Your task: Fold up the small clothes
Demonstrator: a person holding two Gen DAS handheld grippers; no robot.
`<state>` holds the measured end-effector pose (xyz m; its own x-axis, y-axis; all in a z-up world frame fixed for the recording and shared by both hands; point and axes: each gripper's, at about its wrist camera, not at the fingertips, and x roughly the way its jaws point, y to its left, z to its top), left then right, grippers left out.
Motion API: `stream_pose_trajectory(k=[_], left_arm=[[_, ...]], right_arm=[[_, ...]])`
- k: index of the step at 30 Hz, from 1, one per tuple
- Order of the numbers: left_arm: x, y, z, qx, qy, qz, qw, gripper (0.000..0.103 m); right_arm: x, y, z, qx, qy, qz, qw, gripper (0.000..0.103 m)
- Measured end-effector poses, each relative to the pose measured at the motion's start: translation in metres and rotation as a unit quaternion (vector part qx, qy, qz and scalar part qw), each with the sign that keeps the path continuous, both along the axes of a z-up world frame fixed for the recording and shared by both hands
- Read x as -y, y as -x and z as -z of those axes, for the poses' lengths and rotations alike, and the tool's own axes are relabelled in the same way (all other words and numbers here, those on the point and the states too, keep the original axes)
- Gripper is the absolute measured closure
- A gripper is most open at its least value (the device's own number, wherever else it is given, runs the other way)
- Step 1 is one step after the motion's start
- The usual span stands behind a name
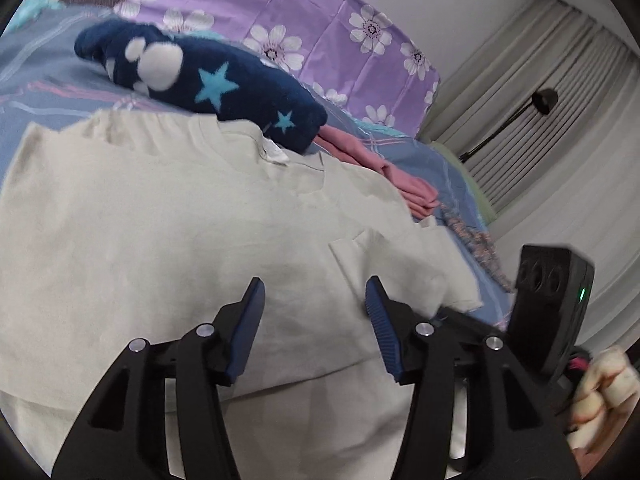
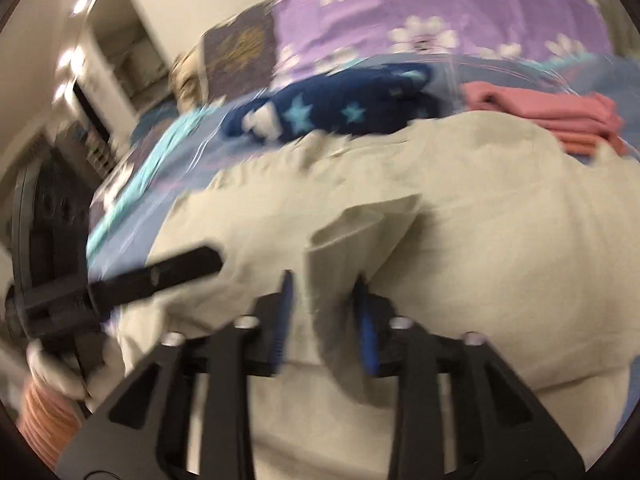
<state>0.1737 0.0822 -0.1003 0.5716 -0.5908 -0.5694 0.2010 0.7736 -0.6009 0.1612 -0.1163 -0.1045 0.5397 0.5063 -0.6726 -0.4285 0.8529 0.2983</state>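
L gripper point(image 1: 316, 300): fingers point(image 1: 250, 332) spread apart, nothing between them, held just above the cream shirt point(image 1: 160, 240); no cloth pinched. R gripper point(image 2: 324, 312): fingers point(image 2: 366, 328) slightly parted w/ a raised fold of the cream shirt point(image 2: 480, 220) standing between them; view is motion-blurred, so whether the pads press the cloth can't be told.

Cream shirt is laid flat on the bed point(image 1: 32, 92), collar w/ white label at the far edge, a folded-over flap seen at its right side nr the L gripper's right finger. Just beyond the collar a navy fleece item w/ stars point(image 1: 208, 80) is lying, touching the shirt's far edge. To its right, a folded pink garment stack point(image 1: 404, 184) sits beside the shirt. Purple floral pillow point(image 1: 320, 28) is propped at the far end of the bed. Pleated curtain point(image 1: 540, 120) and a black lamp point(image 1: 542, 100) are seen far right.

R hand point(image 1: 600, 392) is seen at the right edge in the L wrist view, below a black device w/ green light point(image 1: 552, 304).
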Motion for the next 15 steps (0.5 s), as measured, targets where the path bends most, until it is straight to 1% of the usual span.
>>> stream_pose_trajectory(k=[1,3,4,5,6,10,13,14,15], left_arm=[[0.001,-0.002,0.002,-0.01,0.013,0.009,0.9998,0.05],[0.006,-0.004,0.002,-0.014,0.021,0.019,0.9995,0.048],[0.01,-0.006,0.001,-0.017,0.026,0.027,0.9992,0.047],[0.012,-0.009,0.001,-0.02,0.029,0.032,0.9989,0.043],[0.015,-0.012,0.002,-0.024,0.029,0.035,0.9986,0.038],[0.032,-0.029,0.015,-0.064,0.005,0.037,0.9973,0.037],[0.042,-0.038,0.02,-0.076,0.011,0.033,0.9965,0.038],[0.044,-0.04,0.02,-0.079,0.014,0.032,0.9963,0.04],[0.046,-0.043,0.02,-0.083,0.019,0.031,0.9959,0.053]], right_arm=[[-0.005,0.005,0.001,0.008,0.016,-0.008,1.0,0.087],[-0.011,0.011,0.002,0.02,0.038,-0.012,0.999,0.092],[-0.01,0.012,0.002,0.02,0.036,-0.011,0.999,0.092],[-0.009,0.011,0.002,0.019,0.033,-0.011,0.999,0.092],[-0.008,0.01,0.002,0.015,0.029,-0.013,0.999,0.092],[-0.005,0.01,0.008,0.0,0.027,-0.012,1.0,0.092],[-0.005,0.01,0.01,-0.002,0.026,-0.01,1.0,0.092],[-0.006,0.01,0.01,-0.001,0.027,-0.011,1.0,0.092],[-0.007,0.011,0.009,0.001,0.028,-0.014,0.999,0.092]])
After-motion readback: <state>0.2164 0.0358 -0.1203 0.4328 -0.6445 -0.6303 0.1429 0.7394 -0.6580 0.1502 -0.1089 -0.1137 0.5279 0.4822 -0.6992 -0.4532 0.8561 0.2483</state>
